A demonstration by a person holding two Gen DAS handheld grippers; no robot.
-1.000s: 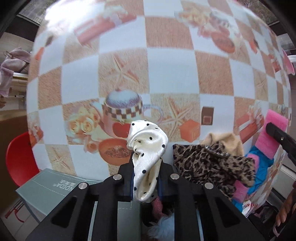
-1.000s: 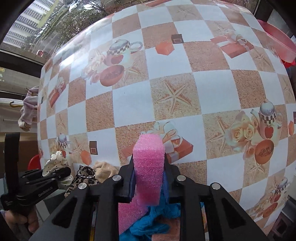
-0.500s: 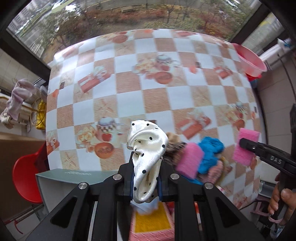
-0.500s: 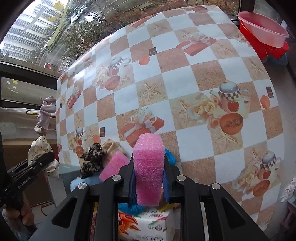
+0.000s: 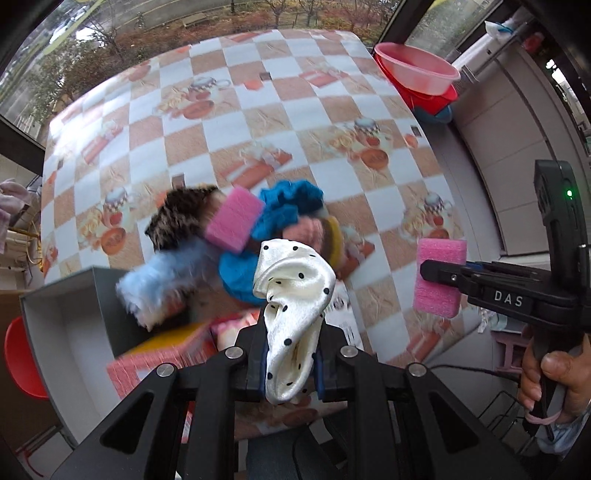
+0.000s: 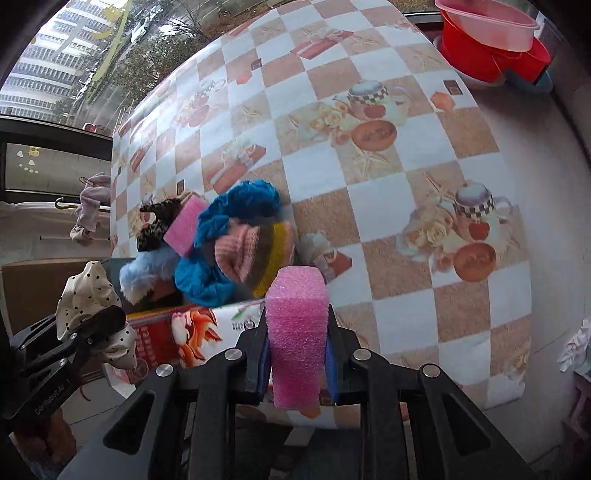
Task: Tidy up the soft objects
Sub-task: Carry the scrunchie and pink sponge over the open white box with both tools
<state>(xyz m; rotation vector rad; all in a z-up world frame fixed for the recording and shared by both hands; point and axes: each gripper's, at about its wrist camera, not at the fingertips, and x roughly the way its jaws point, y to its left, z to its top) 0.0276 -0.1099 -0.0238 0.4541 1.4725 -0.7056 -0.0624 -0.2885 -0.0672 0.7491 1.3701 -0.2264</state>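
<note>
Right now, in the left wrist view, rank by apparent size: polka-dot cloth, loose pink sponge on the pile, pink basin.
1. Polka-dot cloth, inflated by nearness.
2-3. Pink basin and loose pink sponge: too alike to rank.

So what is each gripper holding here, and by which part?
The left gripper pinches the white polka-dot scrunchie by its lower end. The right gripper clamps the pink sponge by its lower half.

A worktop (image 5: 229, 147) under a checkered cloth printed with teapots and starfish stands before a window (image 5: 110, 33) showing trees, with stacked pink and red plastic basins (image 5: 417, 79) beside its far corner and a red chair (image 5: 22, 358) at the near left.
</note>
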